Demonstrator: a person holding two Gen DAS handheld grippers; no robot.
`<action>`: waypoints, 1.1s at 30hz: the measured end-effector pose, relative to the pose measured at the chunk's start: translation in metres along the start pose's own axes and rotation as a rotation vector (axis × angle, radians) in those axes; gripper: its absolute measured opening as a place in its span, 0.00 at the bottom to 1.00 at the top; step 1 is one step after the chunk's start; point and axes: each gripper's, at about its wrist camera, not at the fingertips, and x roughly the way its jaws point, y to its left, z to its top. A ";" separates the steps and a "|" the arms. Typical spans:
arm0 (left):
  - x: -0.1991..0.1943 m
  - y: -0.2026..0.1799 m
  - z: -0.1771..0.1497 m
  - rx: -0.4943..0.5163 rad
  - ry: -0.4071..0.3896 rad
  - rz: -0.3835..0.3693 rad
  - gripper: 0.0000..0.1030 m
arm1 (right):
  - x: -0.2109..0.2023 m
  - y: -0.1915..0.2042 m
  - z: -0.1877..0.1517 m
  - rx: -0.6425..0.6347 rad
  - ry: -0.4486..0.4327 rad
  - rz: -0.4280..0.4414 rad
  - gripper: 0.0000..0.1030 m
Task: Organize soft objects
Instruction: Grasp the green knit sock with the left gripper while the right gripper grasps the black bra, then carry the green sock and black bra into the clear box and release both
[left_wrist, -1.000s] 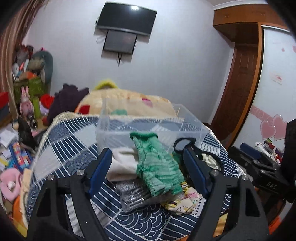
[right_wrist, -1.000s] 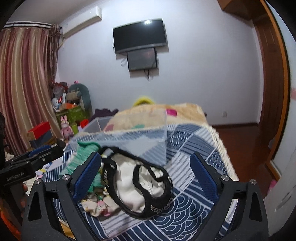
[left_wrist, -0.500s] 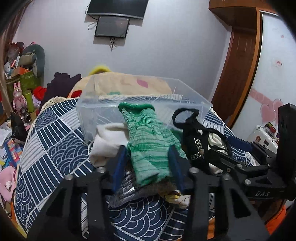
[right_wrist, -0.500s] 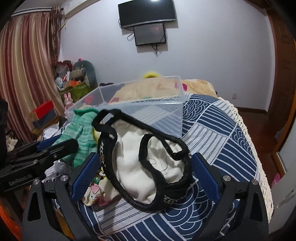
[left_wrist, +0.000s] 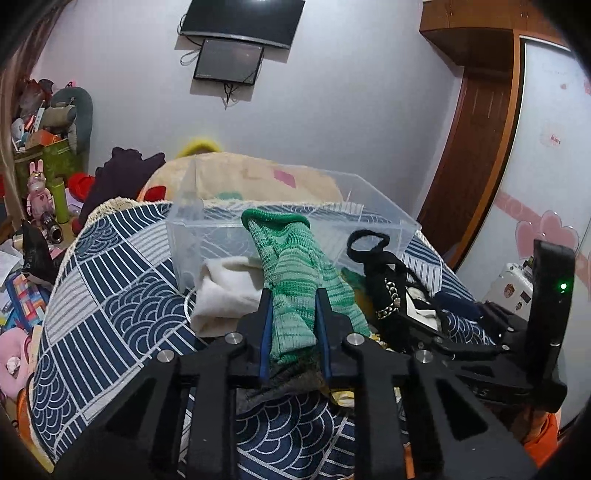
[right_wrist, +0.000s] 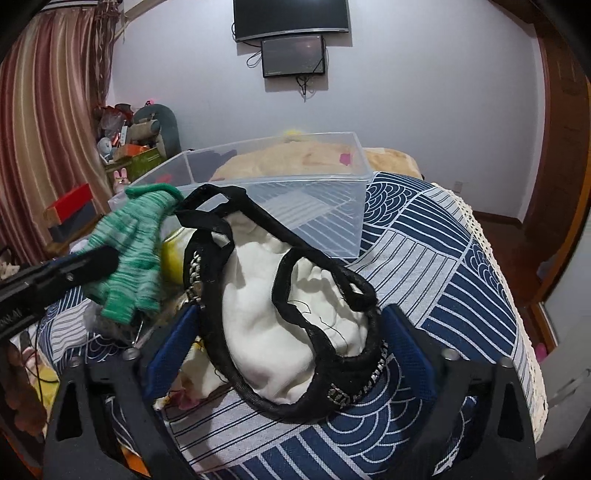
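A green knit glove lies on a heap of soft things in front of a clear plastic bin. My left gripper is closing, its blue pads pressing the glove's lower part from both sides. In the right wrist view the same glove hangs at the left. A white cloth bag with black straps and a chain sits between the fingers of my right gripper. Those jaws are closing around the bag but stand wide, and I see no clear pinch. The bin looks empty.
The heap rests on a bed with a navy and white patterned cover. A folded white cloth and a grey mesh item lie beside and under the glove. A beige blanket lies behind the bin. Toys and boxes crowd the floor at left.
My left jaws went from wide apart to clamped on the green glove. My right gripper sank over the white bag, and its fingers drew in around it.
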 end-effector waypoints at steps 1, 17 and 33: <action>-0.002 0.000 0.001 0.002 -0.008 0.003 0.20 | -0.001 0.002 0.000 0.000 0.001 0.000 0.73; -0.026 0.001 0.009 0.013 -0.084 0.032 0.19 | -0.035 0.005 0.009 -0.024 -0.102 0.040 0.08; -0.028 0.006 0.010 0.000 -0.087 0.040 0.19 | -0.003 0.019 0.009 -0.039 0.004 0.012 0.84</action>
